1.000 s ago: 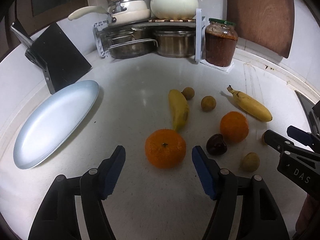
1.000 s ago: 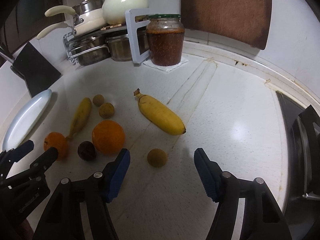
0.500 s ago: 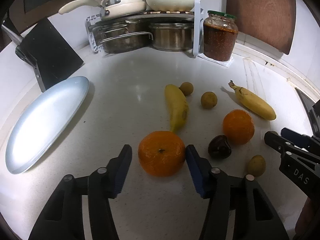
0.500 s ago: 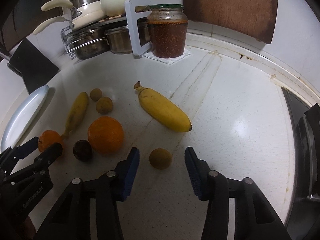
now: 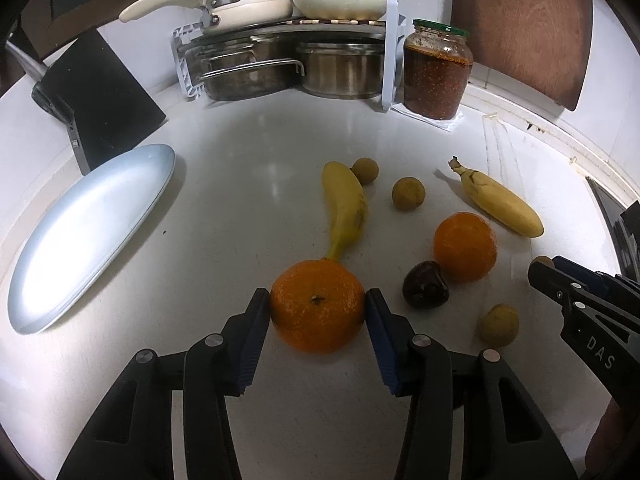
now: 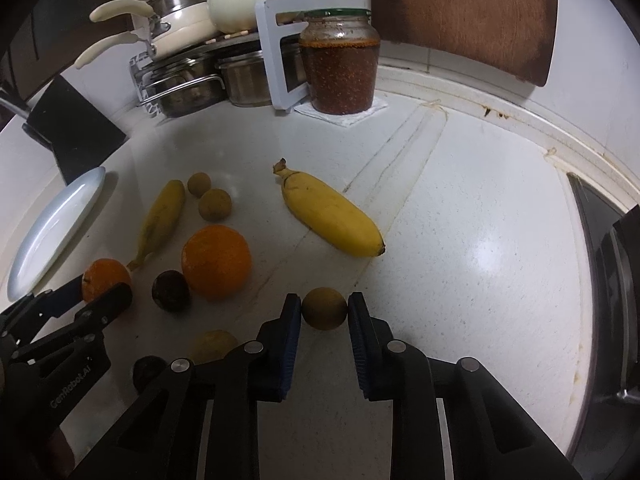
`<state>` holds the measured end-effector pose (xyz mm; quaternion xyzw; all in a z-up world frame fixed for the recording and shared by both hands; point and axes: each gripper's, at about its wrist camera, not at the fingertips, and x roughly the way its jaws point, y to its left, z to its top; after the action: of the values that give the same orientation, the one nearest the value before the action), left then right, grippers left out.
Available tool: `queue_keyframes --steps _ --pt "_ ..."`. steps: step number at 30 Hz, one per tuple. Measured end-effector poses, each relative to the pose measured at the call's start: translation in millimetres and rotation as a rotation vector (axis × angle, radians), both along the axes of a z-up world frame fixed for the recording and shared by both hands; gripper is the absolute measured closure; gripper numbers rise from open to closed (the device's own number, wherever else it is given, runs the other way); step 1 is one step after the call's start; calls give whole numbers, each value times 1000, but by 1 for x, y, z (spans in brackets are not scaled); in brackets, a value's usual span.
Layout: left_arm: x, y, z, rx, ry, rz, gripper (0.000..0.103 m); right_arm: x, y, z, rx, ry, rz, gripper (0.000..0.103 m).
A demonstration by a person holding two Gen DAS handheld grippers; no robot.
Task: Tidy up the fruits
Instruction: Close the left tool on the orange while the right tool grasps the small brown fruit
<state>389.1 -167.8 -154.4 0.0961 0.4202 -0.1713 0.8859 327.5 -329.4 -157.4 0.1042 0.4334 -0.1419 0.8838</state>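
**White kitchen counter, two fruits between blue pads**

White speckled counter (image 5: 248,184) carries all the scattered fruit. The left gripper (image 5: 318,306) has its fingers (image 5: 252,336) pressed against both sides of a mandarin (image 5: 318,312), which sits on the counter. The right gripper (image 6: 324,310) has closed its fingers (image 6: 290,332) onto a small round longan (image 6: 324,308), also resting on the counter.

Just beyond the mandarin, a banana's (image 5: 346,208) stem touches it. To the right lie a dark round fruit (image 5: 425,290) touching a larger orange (image 5: 465,247), with another longan (image 5: 499,325) nearer the camera. Two more longans (image 5: 408,194) sit beside the banana, one touching its far end. A second, plumper banana (image 6: 332,212) lies well apart to the right.

An oval pale-blue plate (image 5: 88,236) rests at the left, near a black knife block (image 5: 100,96). At the back stand a pot rack (image 5: 280,68) and a jar of chili paste (image 5: 436,68).
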Motion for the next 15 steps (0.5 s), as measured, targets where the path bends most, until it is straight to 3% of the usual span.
queue_keyframes --steps 7,15 --pt "-13 3 11 7 -33 21 55 -7 1 8 -10 -14 29 77" --pt "-30 12 40 -23 -90 65 55 -15 10 38 -29 -89 90 77"
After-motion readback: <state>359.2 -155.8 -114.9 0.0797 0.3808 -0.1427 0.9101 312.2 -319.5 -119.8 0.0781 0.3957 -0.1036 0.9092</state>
